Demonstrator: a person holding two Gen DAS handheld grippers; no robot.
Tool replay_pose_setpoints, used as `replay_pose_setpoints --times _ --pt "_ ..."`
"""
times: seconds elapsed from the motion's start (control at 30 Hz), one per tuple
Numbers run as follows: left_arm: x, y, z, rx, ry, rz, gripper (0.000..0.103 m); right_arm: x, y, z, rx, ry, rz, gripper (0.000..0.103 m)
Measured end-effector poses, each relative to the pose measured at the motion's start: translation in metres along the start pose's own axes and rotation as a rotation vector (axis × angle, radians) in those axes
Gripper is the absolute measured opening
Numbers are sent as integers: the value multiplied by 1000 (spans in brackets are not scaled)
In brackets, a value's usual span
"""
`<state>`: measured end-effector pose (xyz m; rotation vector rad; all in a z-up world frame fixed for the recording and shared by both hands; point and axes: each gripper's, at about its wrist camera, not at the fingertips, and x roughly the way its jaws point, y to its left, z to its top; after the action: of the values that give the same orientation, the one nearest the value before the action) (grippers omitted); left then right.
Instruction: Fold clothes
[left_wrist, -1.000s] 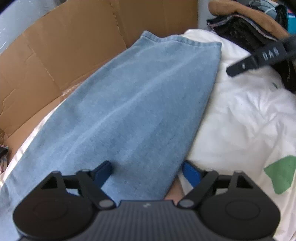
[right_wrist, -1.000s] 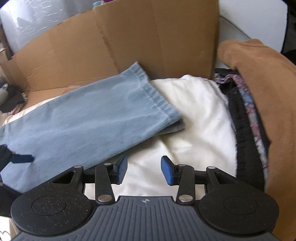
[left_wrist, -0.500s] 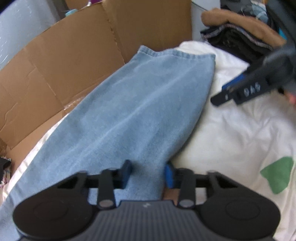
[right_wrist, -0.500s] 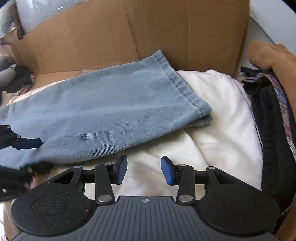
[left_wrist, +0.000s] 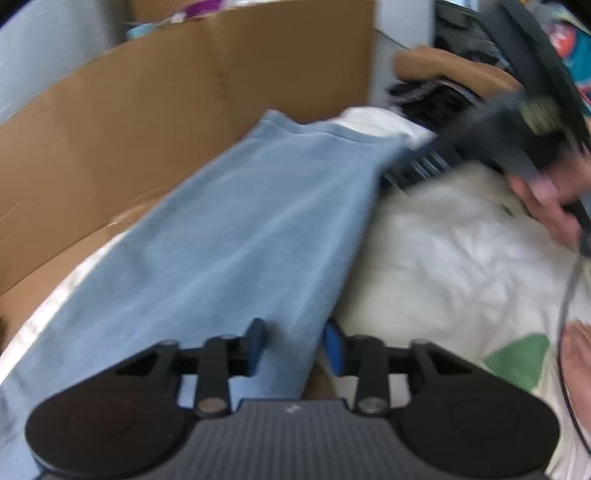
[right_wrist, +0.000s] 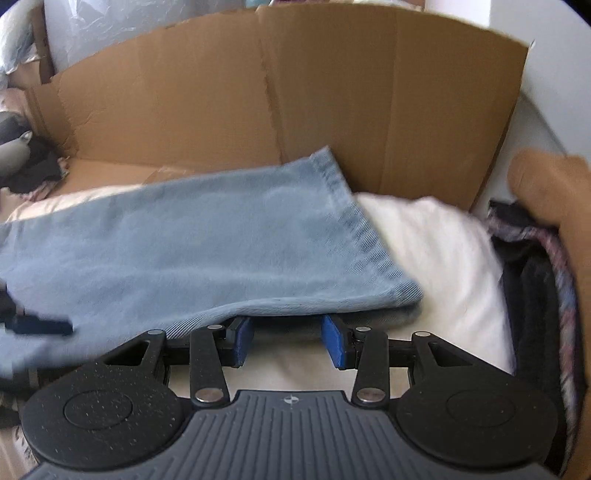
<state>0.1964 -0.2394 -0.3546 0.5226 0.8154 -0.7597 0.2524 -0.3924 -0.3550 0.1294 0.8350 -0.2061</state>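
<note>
A light blue denim trouser leg (left_wrist: 240, 229) lies flat on a white cloth (left_wrist: 461, 266), its hem toward the cardboard. My left gripper (left_wrist: 294, 345) straddles the leg's near right edge. Its jaws are opening, with denim between the pads but not clamped. In the right wrist view the hem end of the leg (right_wrist: 184, 240) lies across the picture. My right gripper (right_wrist: 288, 343) is open at the leg's near folded edge, its fingertips (right_wrist: 334, 343) just under that edge. The right gripper (left_wrist: 417, 166) also shows blurred beside the hem, held by a hand (left_wrist: 546, 206).
A flattened cardboard sheet (right_wrist: 332, 92) stands up behind the cloth. To the right is a pile with a brown garment (right_wrist: 546, 192) over dark clothes (right_wrist: 532, 295). The white cloth bears a green patch (left_wrist: 517, 358). Dark items (right_wrist: 22, 162) sit at the far left.
The left jaws closed on the denim's edge, then widened again. The right gripper moved from over the white cloth up to the leg's folded edge near the hem.
</note>
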Motion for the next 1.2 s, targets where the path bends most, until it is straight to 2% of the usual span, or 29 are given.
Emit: replay_pose_setpoints --times 0.07,0.3,0.33,0.37,0.4,0.47,0.5,0.6,0.8,0.93,1.07,1.2 --pt "6 -9 0 49 4 7 55 0 -4 5 10 -7 -6 47" --pt "18 -17 11 97 -18 40 56 0 -7 6 9 -8 -9 47" --pt "18 -16 12 107 -25 38 52 -1 -7 6 7 -9 -7 47" --pt "17 -15 14 109 -31 35 40 -1 -7 5 6 -11 -6 47" --pt "17 -11 16 95 -35 26 33 -1 -9 5 9 -11 -6 47" --pt "14 1 21 37 -49 -10 12 0 -11 4 18 -10 -2 47" --pt "11 8 24 -8 -61 -42 9 0 -12 3 22 -9 4 47" --pt "6 23 29 -55 -90 -86 8 2 -10 0 16 0 40 47" --pt "8 36 38 -119 -100 -98 7 8 8 -3 -36 18 77 47" --pt "10 33 37 -114 -96 -102 7 14 20 -3 -72 32 135 47" --pt "14 29 33 -88 -85 -110 7 17 26 -22 -110 93 135 47" --pt "24 23 30 -70 -66 -112 7 12 22 -34 -113 117 138 47"
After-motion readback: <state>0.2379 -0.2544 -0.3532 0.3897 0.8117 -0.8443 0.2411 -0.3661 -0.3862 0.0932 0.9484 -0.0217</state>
